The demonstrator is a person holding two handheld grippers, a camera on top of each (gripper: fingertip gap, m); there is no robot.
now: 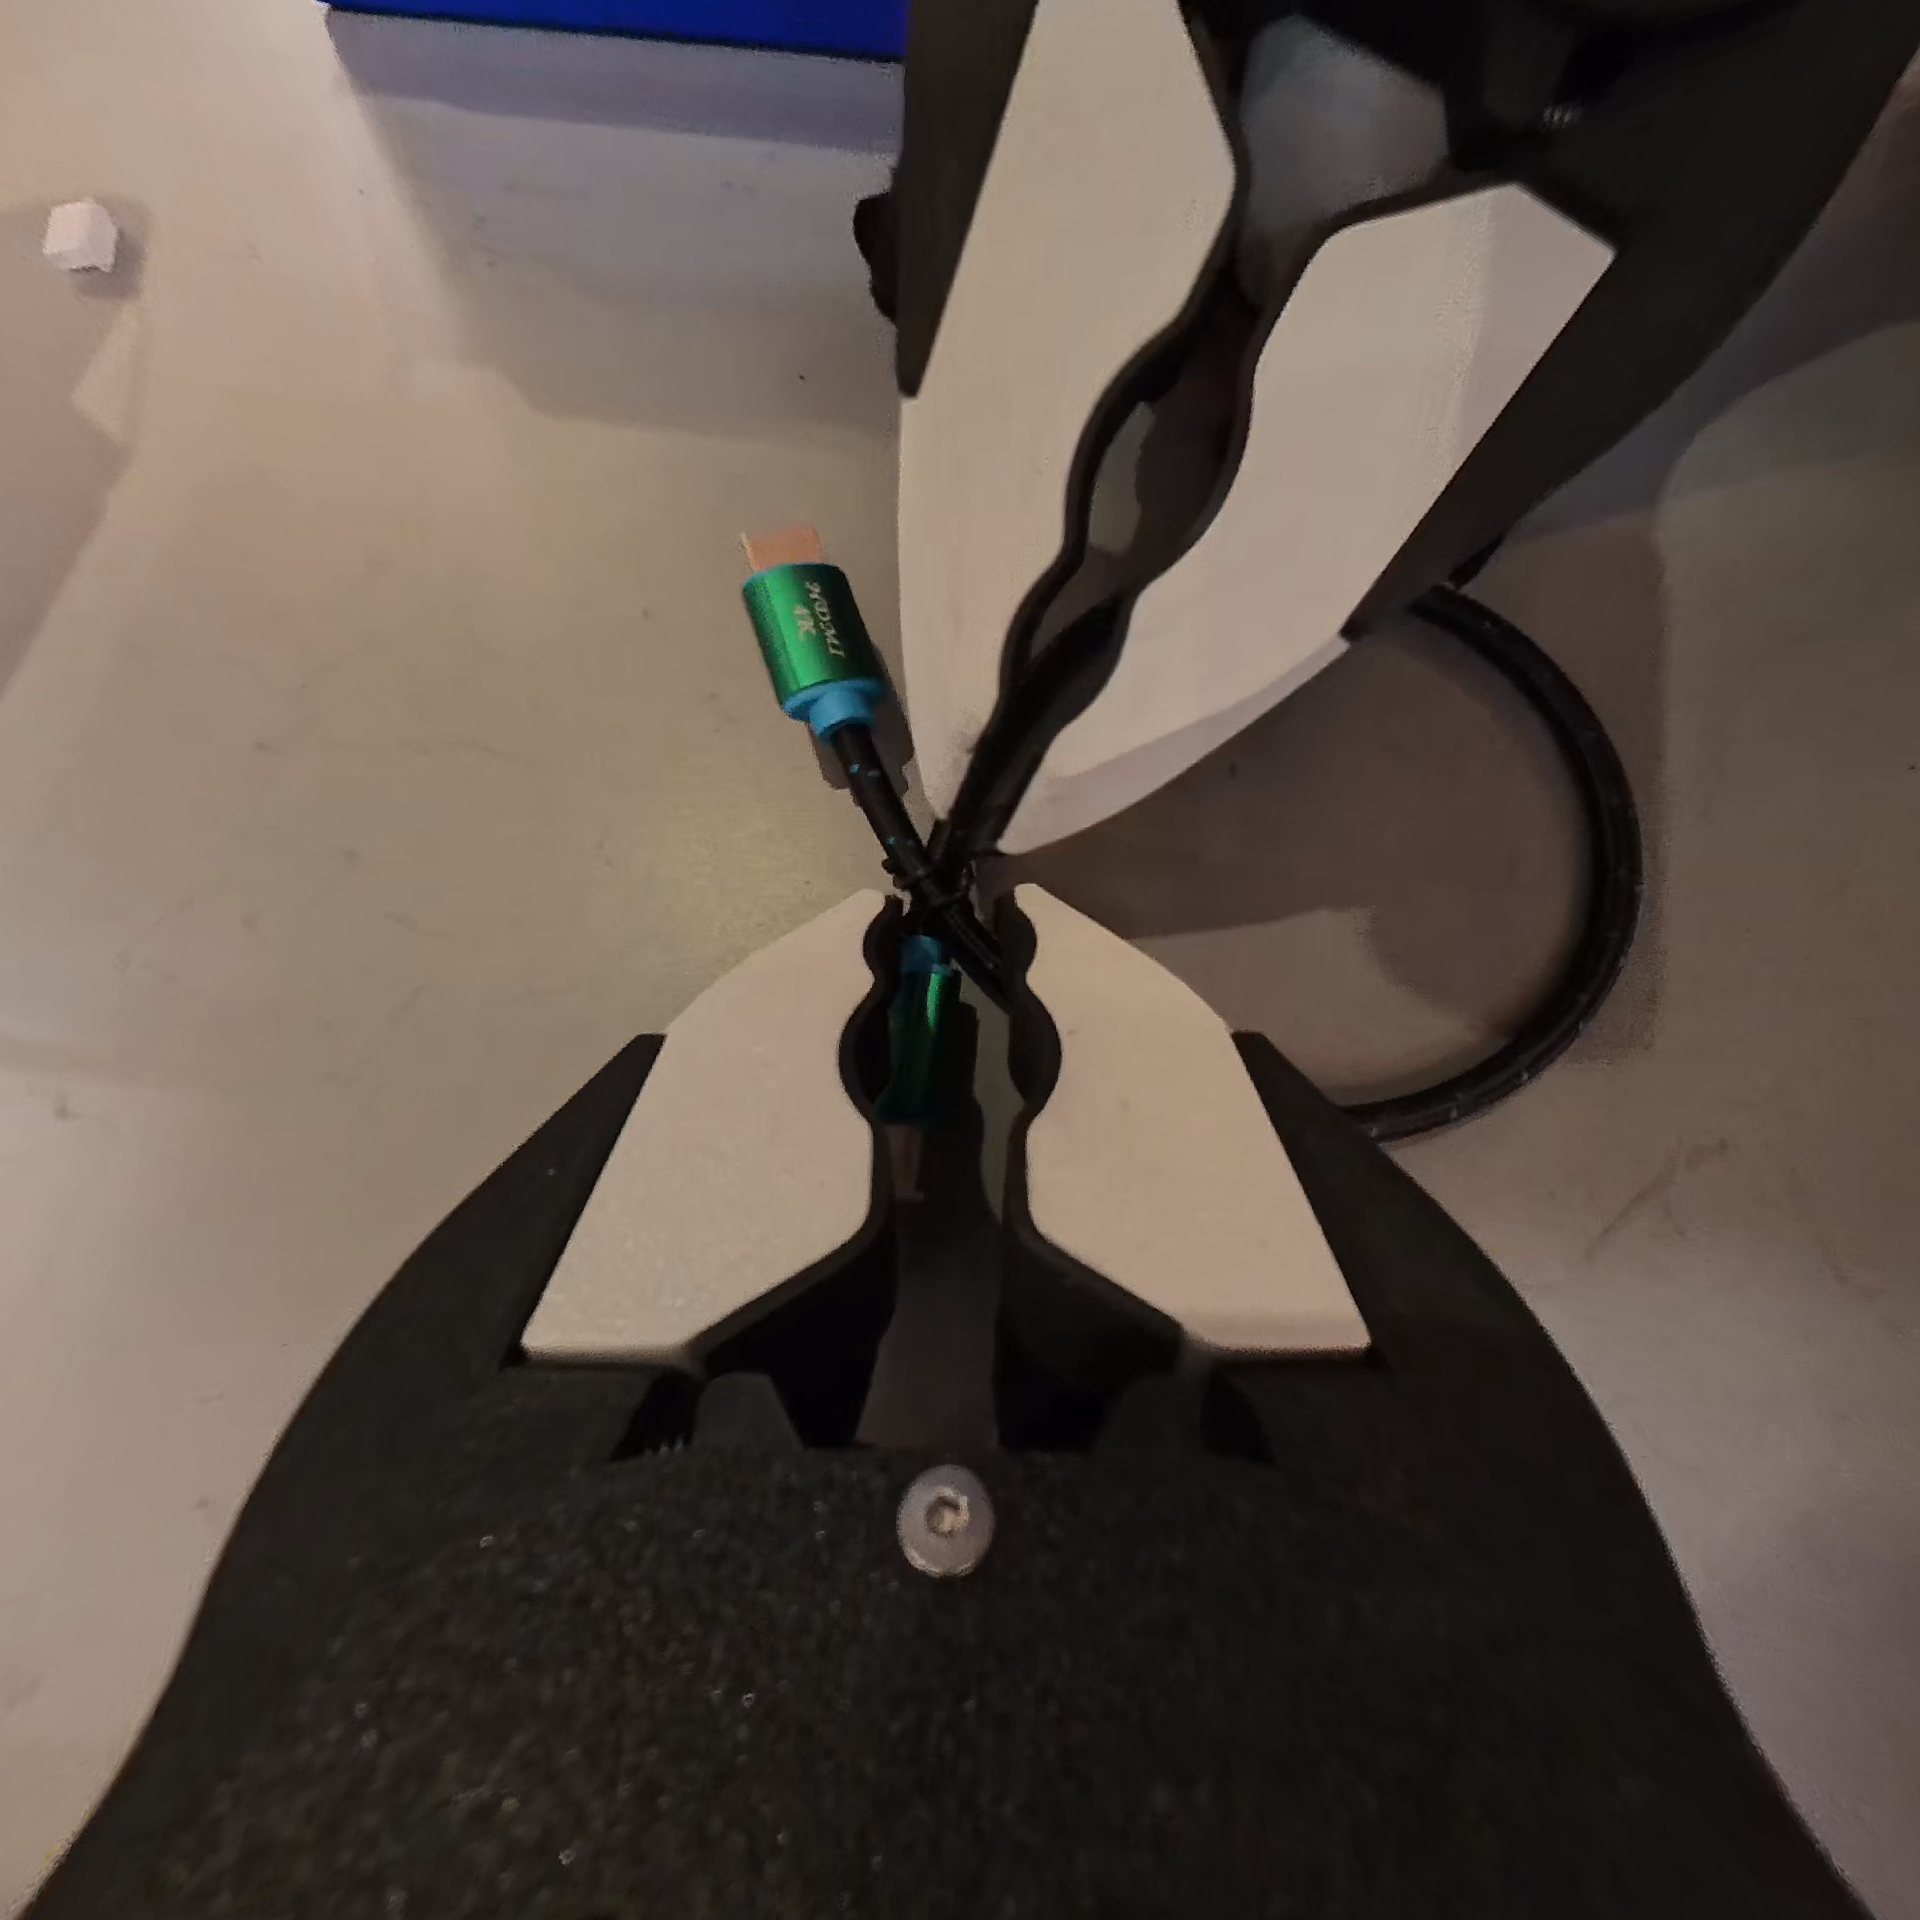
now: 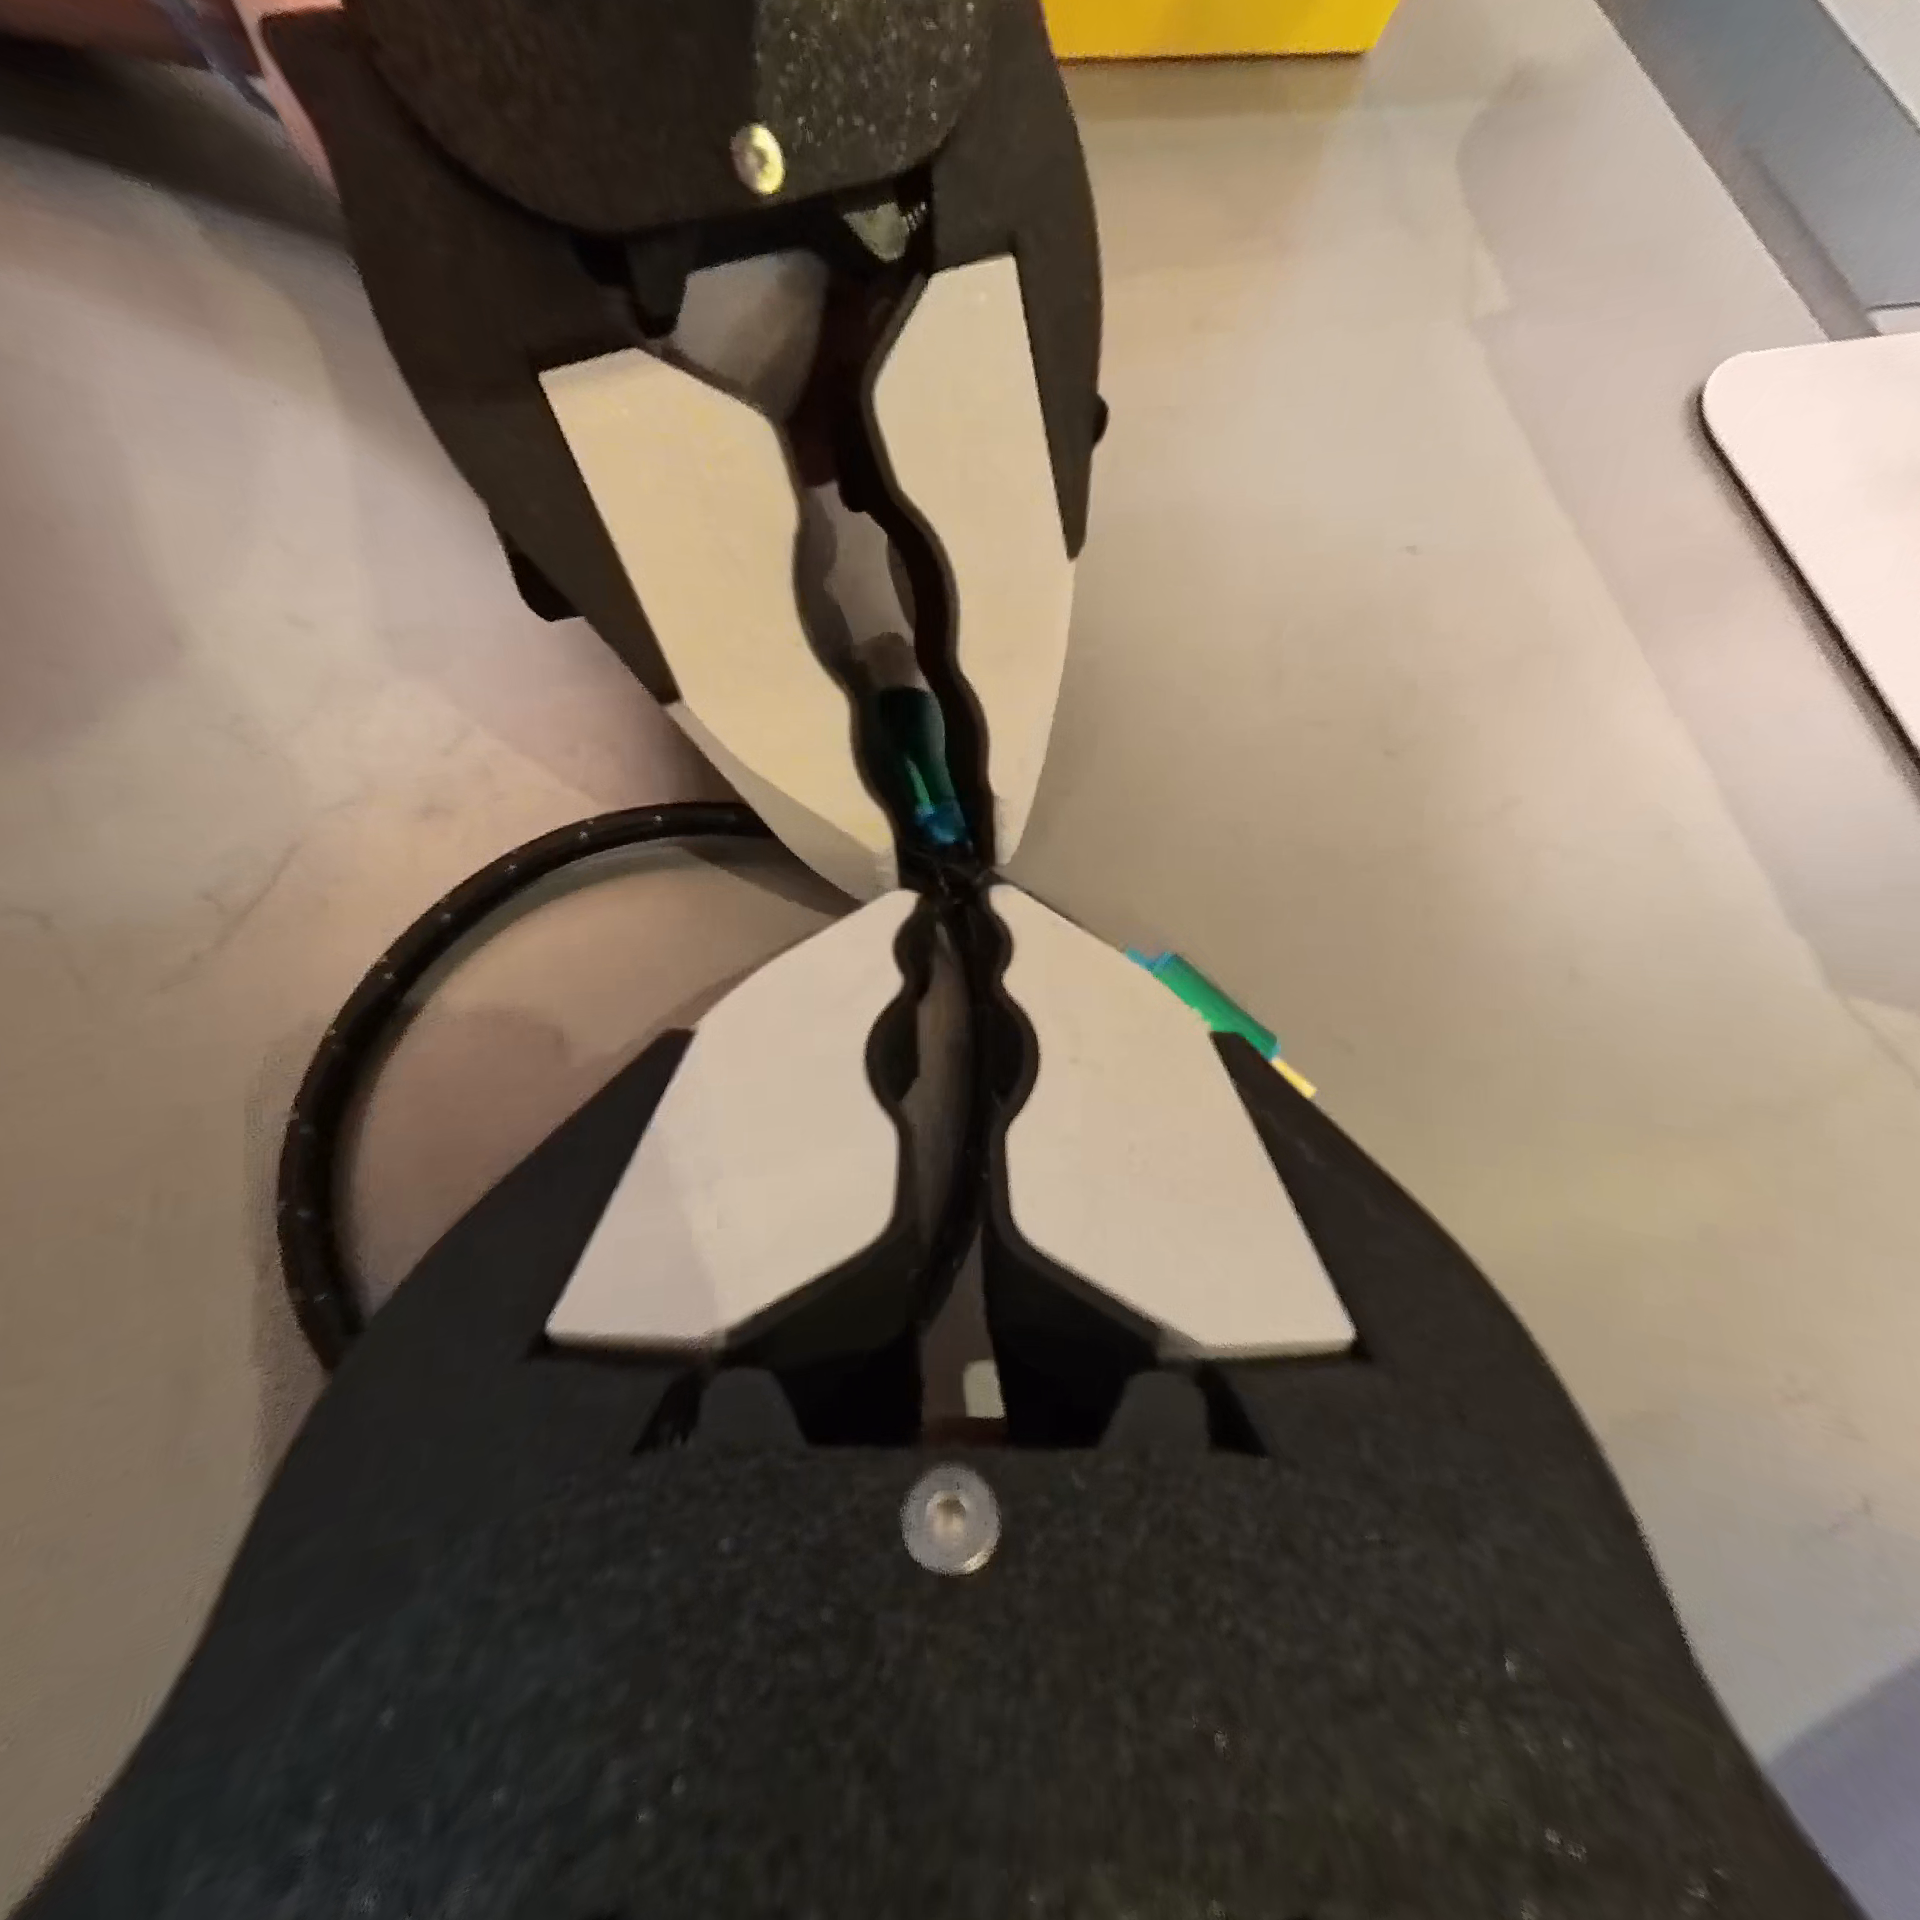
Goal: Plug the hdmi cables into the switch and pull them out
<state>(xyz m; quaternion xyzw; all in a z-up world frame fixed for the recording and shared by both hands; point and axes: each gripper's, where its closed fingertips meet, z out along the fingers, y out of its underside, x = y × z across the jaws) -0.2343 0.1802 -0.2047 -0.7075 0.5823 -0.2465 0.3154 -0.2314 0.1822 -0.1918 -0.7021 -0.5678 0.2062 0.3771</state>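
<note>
Left wrist view, free green plug (image 1: 805, 636), blue box (image 1: 613, 26)

One green plug (image 1: 920, 1039) half hidden between the left tongs (image 1: 940, 904)

pale table (image 1: 416, 831); black cable loop (image 1: 1600, 831), white scrap (image 1: 81, 237).

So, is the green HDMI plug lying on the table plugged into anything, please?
Unplugged: the green HDMI plug lies on the table, its metal tip bare.
</note>
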